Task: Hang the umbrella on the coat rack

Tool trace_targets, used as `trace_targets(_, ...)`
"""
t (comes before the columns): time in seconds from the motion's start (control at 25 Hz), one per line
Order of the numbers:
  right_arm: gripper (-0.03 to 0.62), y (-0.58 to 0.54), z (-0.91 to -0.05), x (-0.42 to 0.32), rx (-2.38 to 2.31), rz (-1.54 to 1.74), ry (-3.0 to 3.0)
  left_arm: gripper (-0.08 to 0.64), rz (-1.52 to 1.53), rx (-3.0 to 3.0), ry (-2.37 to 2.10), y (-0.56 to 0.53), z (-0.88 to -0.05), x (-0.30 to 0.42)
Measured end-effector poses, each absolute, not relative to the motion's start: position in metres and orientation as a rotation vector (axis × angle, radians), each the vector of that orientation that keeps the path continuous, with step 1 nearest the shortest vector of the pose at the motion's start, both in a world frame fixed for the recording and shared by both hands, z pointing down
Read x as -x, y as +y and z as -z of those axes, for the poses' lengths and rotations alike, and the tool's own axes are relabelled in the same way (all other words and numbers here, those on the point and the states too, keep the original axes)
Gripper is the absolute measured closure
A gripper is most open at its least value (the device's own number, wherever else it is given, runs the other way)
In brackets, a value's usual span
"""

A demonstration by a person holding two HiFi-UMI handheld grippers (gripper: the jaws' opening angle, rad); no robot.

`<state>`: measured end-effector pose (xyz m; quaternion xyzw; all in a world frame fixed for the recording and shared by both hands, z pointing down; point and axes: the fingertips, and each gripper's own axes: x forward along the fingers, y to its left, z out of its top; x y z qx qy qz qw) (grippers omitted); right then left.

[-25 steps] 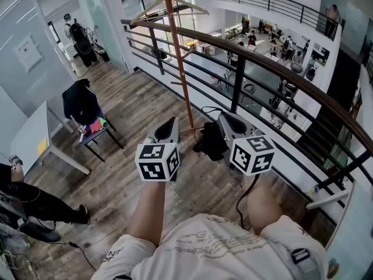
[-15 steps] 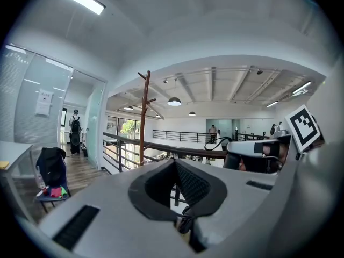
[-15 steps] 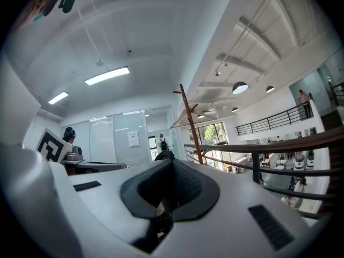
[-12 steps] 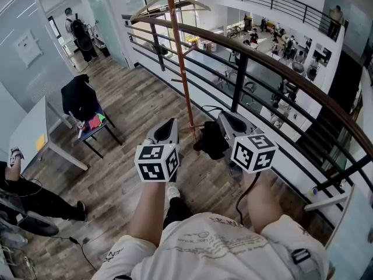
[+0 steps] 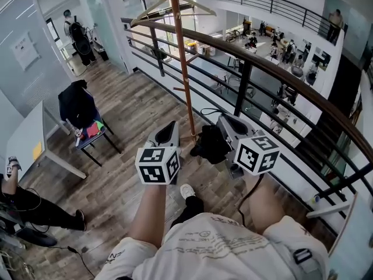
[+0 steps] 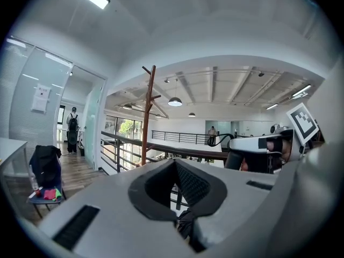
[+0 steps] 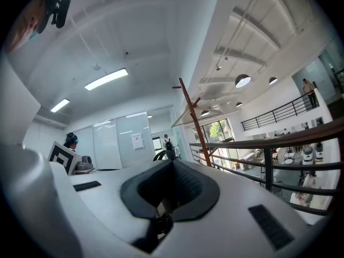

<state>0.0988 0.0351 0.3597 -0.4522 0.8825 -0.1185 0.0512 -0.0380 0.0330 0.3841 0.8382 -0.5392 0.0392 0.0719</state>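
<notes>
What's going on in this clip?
A person stands by a railing with a gripper in each hand. A folded black umbrella sits between the left gripper and the right gripper. Black fabric shows low between each pair of closed jaws, so both seem to grip it. The coat rack stands just ahead, and the umbrella is not yet hung on it.

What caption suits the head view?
Right gripper holds a black umbrella before the wooden coat rack beside the railing.
</notes>
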Motion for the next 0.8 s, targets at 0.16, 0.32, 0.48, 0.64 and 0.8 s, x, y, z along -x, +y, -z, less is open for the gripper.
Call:
trace_targets(0.16, 0.586, 0.002, -0.355, -0.093, 1.381, 0.312, 2.69, 0.555, -0.099, -2.521, -1.619, -0.004, -0.389, 0.043)
trace_targets(0.32, 0.586, -0.036, -0.348, -0.085, 1.385, 0.272, 2.683, 0.555, -0.091, -2.502, -1.621, -0.045, -0.396, 0.056)
trace_targets(0.48, 0.586, -0.08, -0.339, -0.07, 1.382, 0.252, 2.685, 0.555, -0.07, -2.498, -1.625, -0.092, -0.393, 0.071)
trace_targets(0.64, 0.586, -0.126, -0.329, -0.054, 1.377, 0.256, 2.683, 0.555, -0.074, -2.515, -1.614, -0.137, -0.386, 0.081)
trace_targets(0.8, 0.586, -0.159, -0.315, -0.042, 1.361, 0.24, 2.661, 0.555, -0.077, -2.547, -1.608, -0.175, -0.371, 0.089)
